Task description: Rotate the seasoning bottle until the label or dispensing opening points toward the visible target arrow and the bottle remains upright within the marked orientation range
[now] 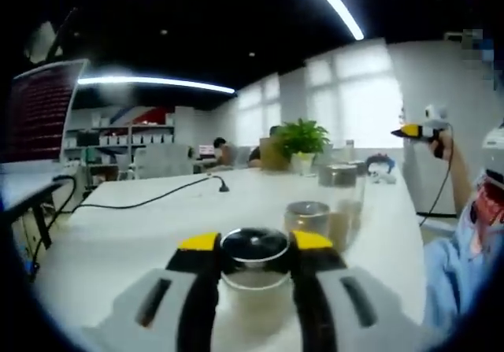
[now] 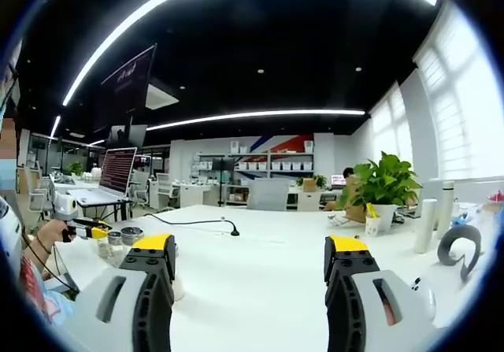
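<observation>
Seasoning bottle (image 1: 253,269) stands upright near the desk's (image 1: 142,234) front edge, and my left gripper (image 1: 253,250) has its jaws closed on it just below the shiny metal cap (image 1: 253,244). The body looks like clear glass, so I judge it rigid, smooth and likely slippery, and breakable if tipped; holding high by the neck gives turning control but little against a lean. I can't make out a label, opening or arrow from here. A second metal-capped jar (image 1: 309,218) stands just beyond it. In the right gripper view my right gripper (image 2: 250,261) hangs above the desk with its jaws well apart, holding nothing, and the left gripper shows at the desk's left edge.
</observation>
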Action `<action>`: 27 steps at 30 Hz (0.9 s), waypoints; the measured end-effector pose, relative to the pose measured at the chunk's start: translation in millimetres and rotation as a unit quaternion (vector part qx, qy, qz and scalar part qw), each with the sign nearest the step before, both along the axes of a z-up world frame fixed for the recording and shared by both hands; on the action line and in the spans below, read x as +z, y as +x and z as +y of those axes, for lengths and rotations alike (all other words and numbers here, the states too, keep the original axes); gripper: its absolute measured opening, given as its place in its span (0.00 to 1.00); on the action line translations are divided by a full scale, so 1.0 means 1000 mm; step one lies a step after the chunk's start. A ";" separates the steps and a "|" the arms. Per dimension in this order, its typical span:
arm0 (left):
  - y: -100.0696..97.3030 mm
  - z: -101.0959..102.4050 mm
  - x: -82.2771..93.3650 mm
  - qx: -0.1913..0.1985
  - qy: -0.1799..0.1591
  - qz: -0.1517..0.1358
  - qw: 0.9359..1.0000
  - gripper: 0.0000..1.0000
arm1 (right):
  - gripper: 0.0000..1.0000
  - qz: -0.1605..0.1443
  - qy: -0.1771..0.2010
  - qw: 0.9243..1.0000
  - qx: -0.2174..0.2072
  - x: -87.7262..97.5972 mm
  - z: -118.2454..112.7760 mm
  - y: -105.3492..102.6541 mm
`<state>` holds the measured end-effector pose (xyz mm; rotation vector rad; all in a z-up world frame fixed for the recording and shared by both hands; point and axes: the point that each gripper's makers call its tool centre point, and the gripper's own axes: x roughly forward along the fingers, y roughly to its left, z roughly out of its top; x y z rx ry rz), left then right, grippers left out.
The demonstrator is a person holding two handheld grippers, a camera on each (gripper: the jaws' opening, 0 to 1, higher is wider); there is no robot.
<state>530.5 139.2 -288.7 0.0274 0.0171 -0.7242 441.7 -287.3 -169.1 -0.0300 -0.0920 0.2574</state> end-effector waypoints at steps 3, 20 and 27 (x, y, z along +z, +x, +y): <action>0.001 0.001 0.000 -0.012 -0.008 0.006 1.000 0.35 | 0.79 0.004 0.002 1.000 0.005 -0.002 0.001 0.000; -0.002 -0.001 0.002 -0.039 -0.025 0.007 0.999 0.37 | 0.79 0.006 -0.001 1.000 0.011 -0.002 0.004 -0.001; -0.012 0.000 0.017 -0.030 -0.023 -0.004 0.999 0.50 | 0.79 0.004 -0.006 1.000 0.013 0.000 0.006 -0.001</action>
